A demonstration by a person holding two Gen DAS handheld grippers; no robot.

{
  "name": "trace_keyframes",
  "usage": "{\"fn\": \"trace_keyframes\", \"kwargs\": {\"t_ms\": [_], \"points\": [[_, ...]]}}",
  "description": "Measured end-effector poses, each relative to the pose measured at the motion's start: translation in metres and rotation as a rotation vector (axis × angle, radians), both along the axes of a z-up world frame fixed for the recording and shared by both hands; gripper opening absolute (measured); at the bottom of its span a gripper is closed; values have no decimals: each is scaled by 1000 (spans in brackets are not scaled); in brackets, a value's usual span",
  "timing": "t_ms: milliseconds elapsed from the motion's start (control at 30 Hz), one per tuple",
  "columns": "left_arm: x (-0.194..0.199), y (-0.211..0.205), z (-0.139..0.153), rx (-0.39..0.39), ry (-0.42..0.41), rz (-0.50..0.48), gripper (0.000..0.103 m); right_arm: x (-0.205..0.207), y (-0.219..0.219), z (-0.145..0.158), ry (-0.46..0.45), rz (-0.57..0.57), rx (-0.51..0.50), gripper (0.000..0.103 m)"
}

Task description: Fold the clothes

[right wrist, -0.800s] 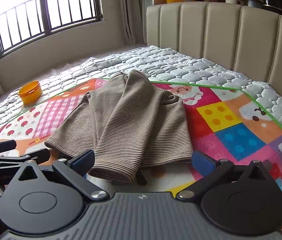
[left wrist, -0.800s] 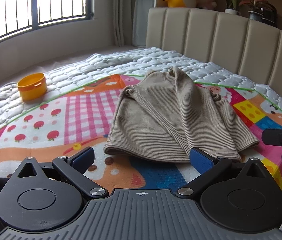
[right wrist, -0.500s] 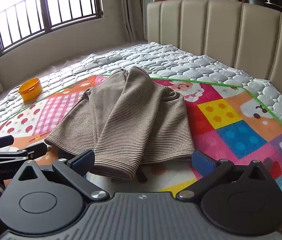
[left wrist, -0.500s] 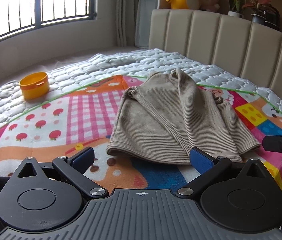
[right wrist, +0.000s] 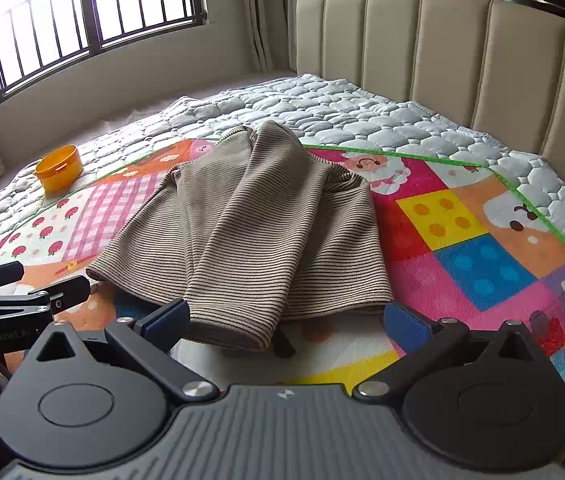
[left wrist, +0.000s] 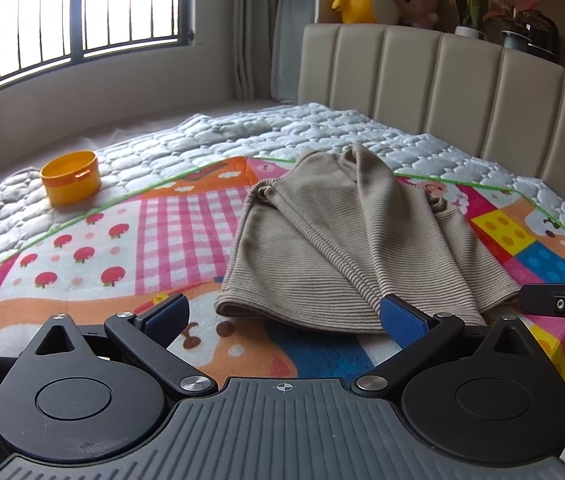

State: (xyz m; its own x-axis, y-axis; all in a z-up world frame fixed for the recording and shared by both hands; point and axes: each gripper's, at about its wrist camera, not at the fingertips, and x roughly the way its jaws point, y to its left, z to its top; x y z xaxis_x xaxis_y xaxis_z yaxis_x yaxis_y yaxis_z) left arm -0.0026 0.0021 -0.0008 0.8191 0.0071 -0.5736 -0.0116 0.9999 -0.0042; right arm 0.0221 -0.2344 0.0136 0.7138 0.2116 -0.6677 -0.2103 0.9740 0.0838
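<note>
The left gripper (left wrist: 282, 312) has its jaws spread wide and holds nothing. It sits low, just in front of the near edge of the brown striped sweater (left wrist: 346, 240). The sweater lies on the colorful play mat (left wrist: 122, 248) on the bed, and both sleeves are folded in over its middle.

The right gripper (right wrist: 286, 320) also has its jaws spread wide and holds nothing. It sits near the bottom hem too, in front of a sleeve end.

I think the next step is to grab the bottom edge and fold it up to the top. To do it well, each gripper should pinch one bottom corner, catching all the layers so the sleeves stay tucked. Then both should lift together and go the same speed.

The sweater's long way runs from the grippers toward the headboard (right wrist: 462, 48). Its neck points away and its bottom edge points at the grippers.
</note>
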Motion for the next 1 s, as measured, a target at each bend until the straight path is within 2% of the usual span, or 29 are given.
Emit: {"fn": "trace_keyframes", "kwargs": {"t_ms": [1000], "points": [[1, 3, 0, -19, 21, 2, 103, 0, 0, 0, 0, 2, -1, 103]]}}
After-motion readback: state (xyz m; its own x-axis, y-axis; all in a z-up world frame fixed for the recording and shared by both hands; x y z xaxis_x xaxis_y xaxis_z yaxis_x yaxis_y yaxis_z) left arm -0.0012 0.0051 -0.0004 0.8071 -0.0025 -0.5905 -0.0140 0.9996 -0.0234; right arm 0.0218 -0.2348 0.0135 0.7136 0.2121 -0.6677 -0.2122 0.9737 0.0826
